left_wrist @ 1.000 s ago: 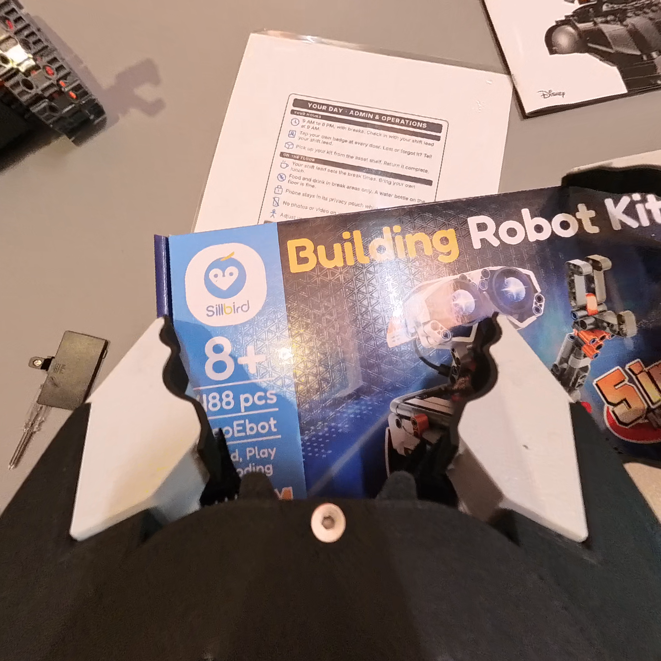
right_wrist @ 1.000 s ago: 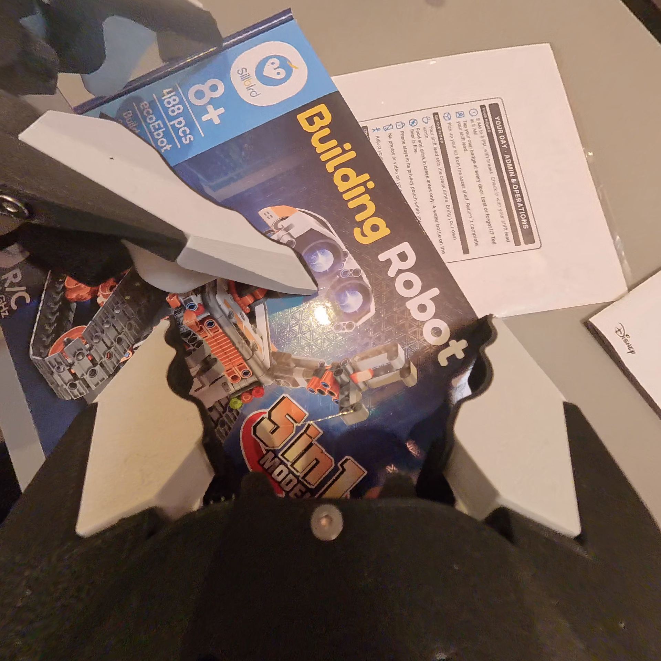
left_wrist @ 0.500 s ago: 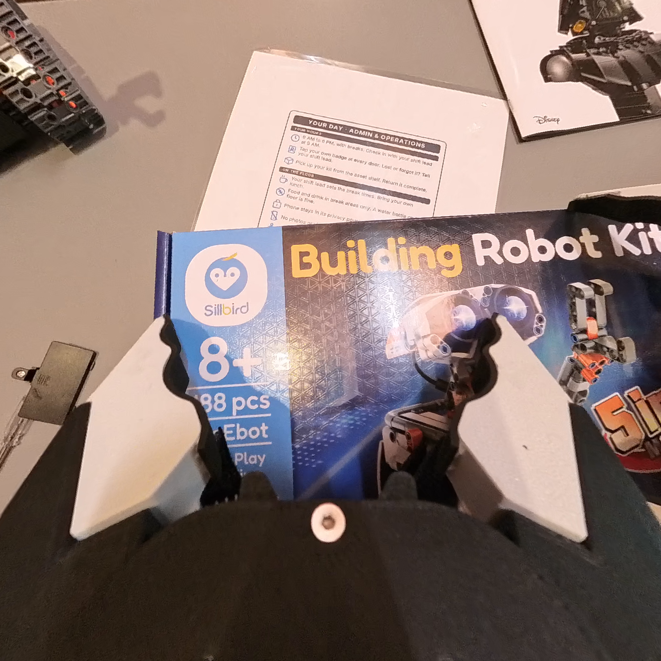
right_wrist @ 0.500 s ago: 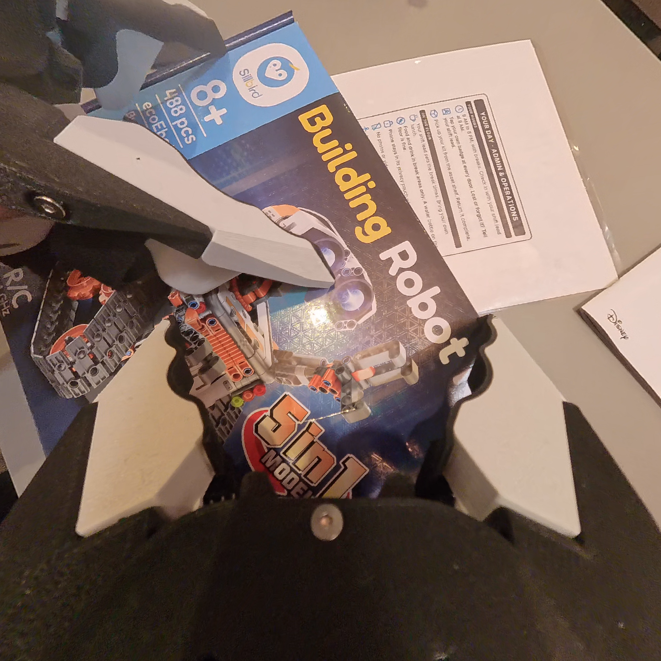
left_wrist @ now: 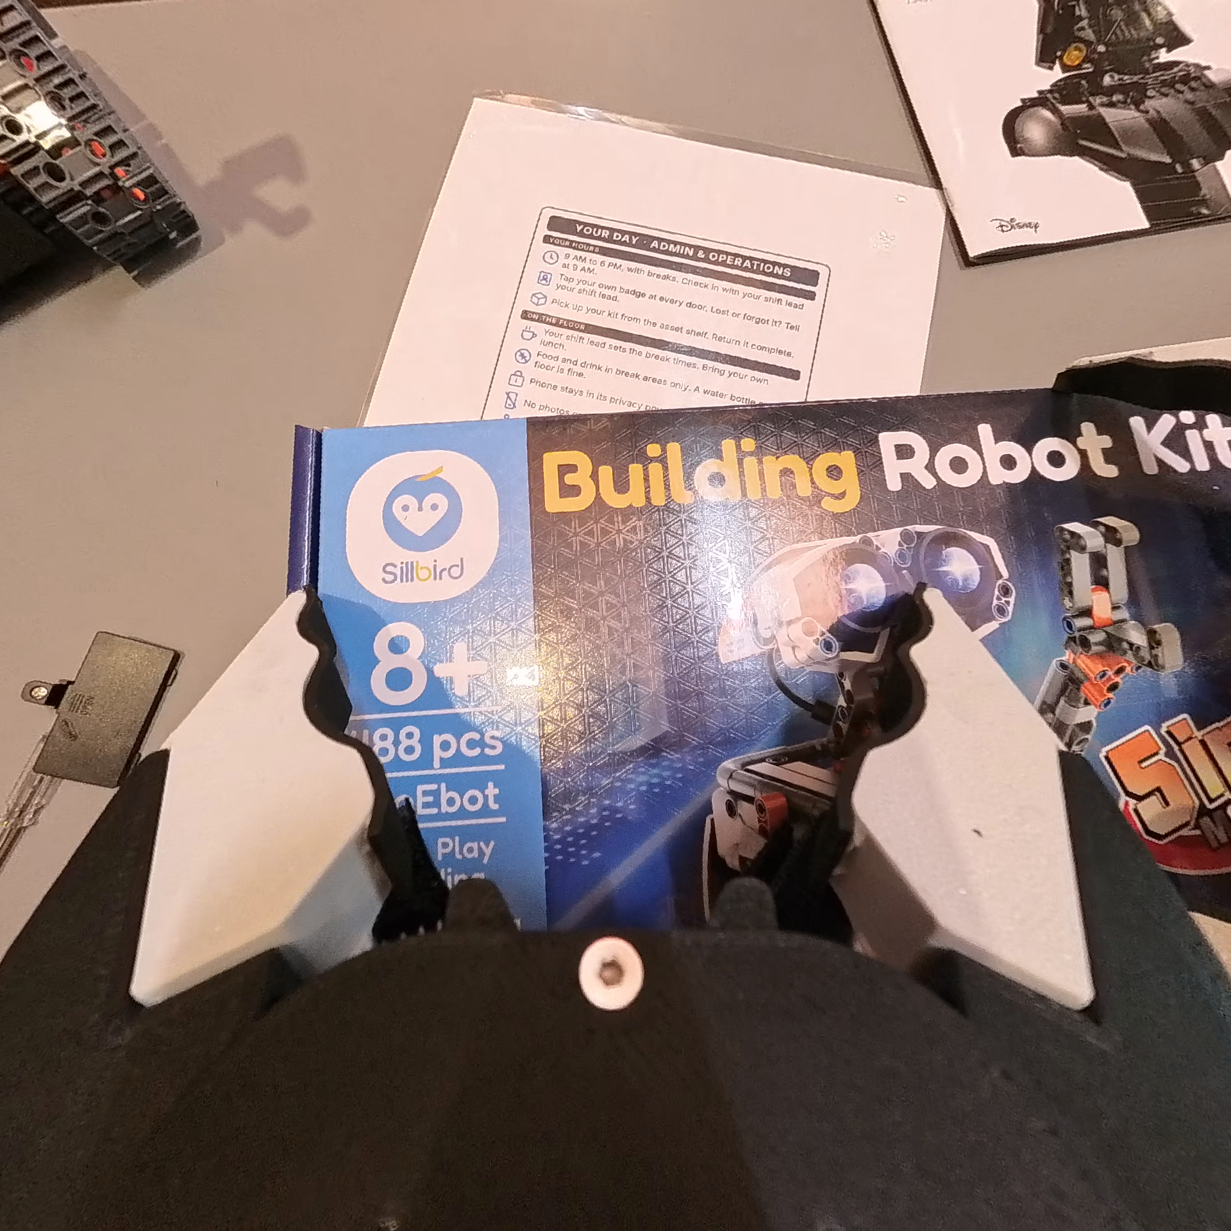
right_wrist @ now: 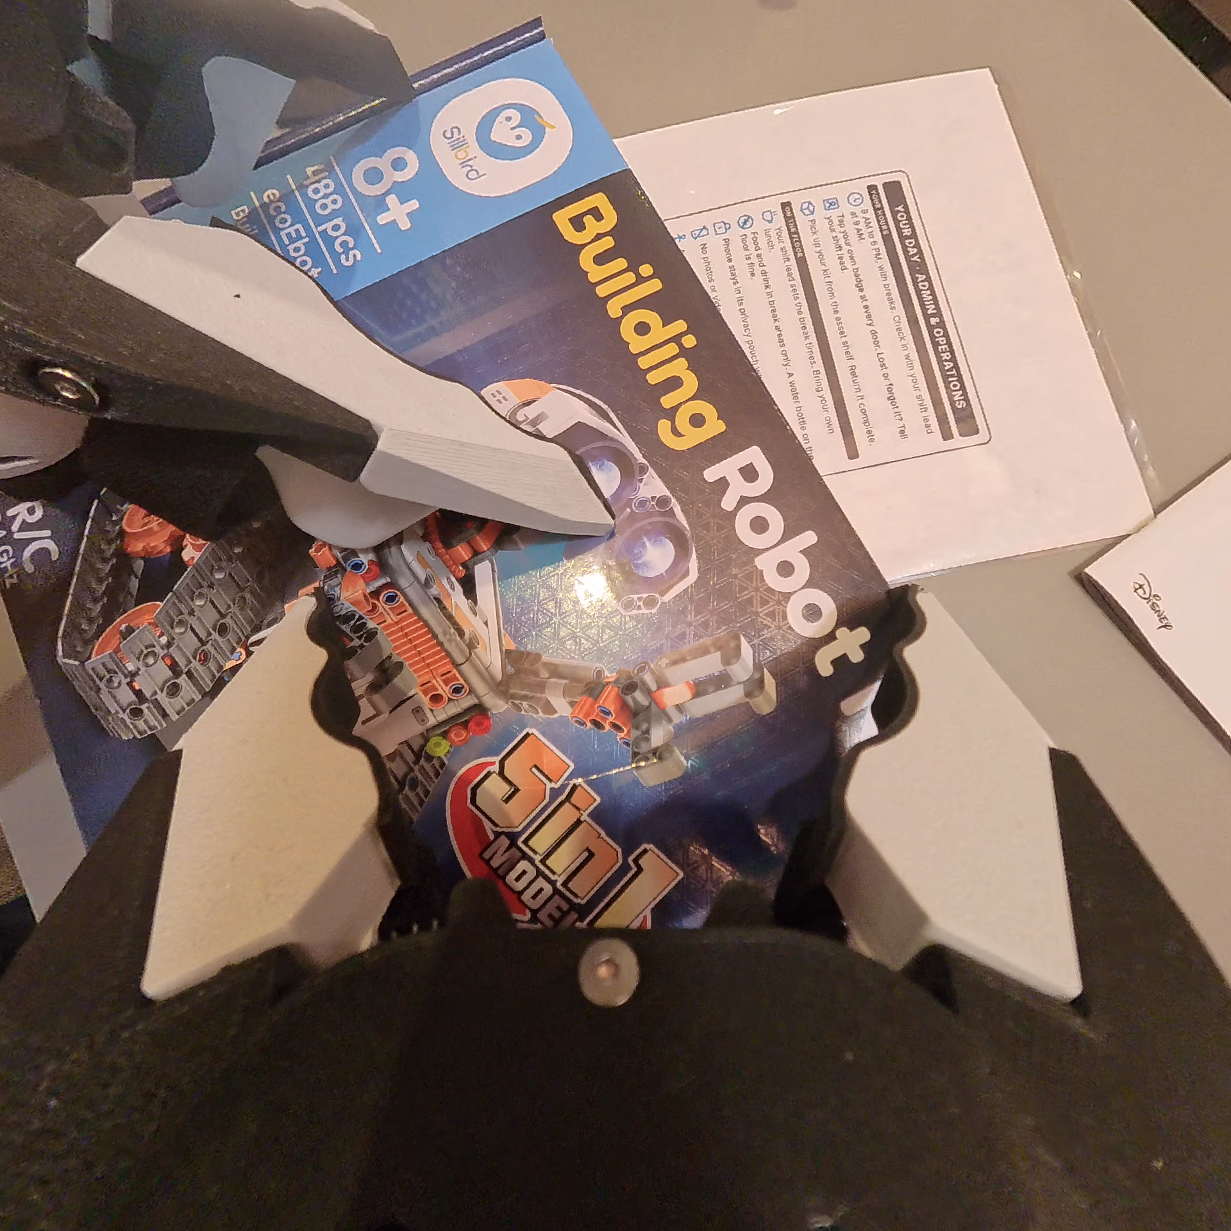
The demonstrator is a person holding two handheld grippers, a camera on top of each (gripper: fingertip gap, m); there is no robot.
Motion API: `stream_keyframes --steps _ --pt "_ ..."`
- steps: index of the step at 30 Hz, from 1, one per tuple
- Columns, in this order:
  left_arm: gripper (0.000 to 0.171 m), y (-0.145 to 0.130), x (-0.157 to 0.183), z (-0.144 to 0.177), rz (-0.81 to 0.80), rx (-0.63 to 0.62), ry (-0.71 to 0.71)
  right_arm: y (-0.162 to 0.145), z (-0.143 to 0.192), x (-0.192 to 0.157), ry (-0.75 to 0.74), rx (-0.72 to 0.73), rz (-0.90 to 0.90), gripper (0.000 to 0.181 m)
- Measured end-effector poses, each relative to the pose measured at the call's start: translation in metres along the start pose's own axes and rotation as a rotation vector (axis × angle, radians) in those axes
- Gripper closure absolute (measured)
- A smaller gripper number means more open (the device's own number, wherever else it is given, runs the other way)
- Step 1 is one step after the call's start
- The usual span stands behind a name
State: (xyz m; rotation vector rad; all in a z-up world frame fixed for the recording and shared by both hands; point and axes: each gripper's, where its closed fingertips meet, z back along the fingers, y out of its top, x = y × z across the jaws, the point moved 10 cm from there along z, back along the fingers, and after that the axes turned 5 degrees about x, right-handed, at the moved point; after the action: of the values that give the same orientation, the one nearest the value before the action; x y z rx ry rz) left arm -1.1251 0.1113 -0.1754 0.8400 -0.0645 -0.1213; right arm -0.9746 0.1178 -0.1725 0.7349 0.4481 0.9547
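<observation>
The blue robot-kit box point(left_wrist: 666, 666) hangs tilted above the worktop point(left_wrist: 166, 433), over a white printed sheet point(left_wrist: 666, 200). Left gripper point(left_wrist: 616, 599) and right gripper point(right_wrist: 616, 599) straddle it, jaws spread; contact unclear. Keep both level.

left gripper point(left_wrist: 616, 599): black textured body | white wedge fingers point(left_wrist: 266, 766) | silver screw point(left_wrist: 609, 974) | right gripper point(right_wrist: 613, 599): same build

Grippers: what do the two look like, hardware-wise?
Both alike. Left gripper and right gripper: matte black textured body, two white wedge-shaped fingers with black scalloped inner edges, one silver screw centred on the body. No cables or sleeves visible.
</observation>
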Motion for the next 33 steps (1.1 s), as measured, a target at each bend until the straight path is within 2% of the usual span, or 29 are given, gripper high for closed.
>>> stream_keyframes --steps 33 --pt "0.014 0.003 0.0025 -0.0034 0.024 -0.002 0.031 0.0 -0.0001 -0.0005 -0.011 -0.001 -0.007 0.026"
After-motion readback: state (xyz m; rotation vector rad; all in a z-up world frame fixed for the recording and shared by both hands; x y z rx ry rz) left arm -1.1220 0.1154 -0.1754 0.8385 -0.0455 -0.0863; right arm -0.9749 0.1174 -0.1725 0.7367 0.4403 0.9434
